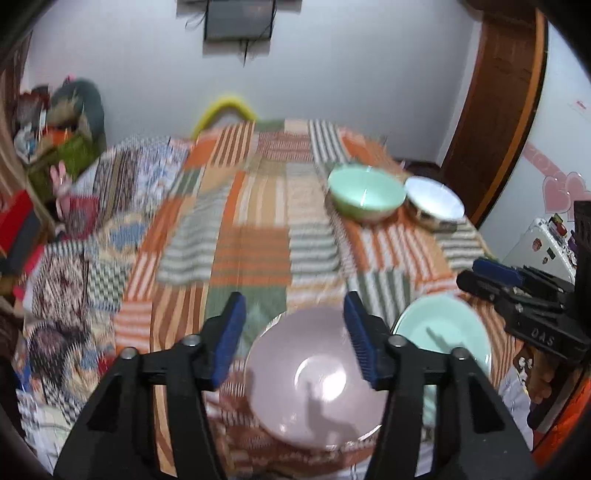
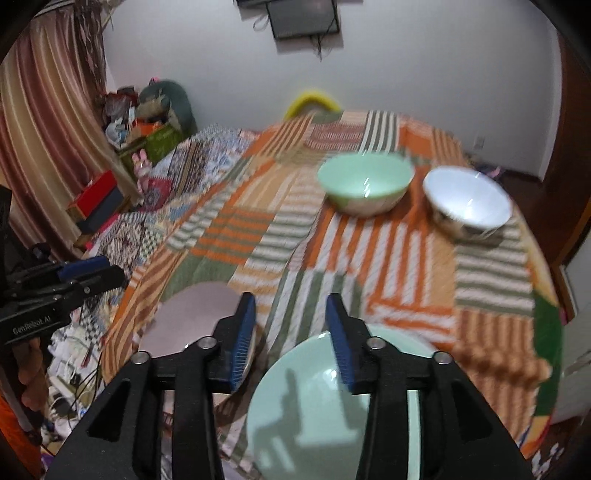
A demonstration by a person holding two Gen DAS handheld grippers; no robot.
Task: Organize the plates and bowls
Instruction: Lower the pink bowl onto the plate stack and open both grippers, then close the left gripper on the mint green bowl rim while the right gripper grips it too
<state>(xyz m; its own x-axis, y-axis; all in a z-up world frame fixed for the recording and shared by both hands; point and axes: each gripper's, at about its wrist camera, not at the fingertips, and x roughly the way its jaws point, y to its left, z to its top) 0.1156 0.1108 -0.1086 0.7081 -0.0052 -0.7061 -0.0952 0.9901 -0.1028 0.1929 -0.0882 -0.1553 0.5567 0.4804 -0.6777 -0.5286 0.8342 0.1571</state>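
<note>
Two plates lay side by side at the near edge of the striped counter point(image 2: 406, 266): pink plate point(image 1: 317, 373) left, green plate point(image 2: 317, 406) right. Above each, the left hand-held gripper point(image 1: 293, 339) and right hand-held gripper point(image 2: 291, 341) hovered spread, empty. Far right, green bowl point(image 2: 365, 182) beside white bowl point(image 2: 467, 201), perhaps grouped by kind.

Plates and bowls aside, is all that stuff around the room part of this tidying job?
Part of the job:
pink plate
green plate
green bowl
white bowl

Just lying about:
patchwork cloth
red box
wall screen
curtain
</note>
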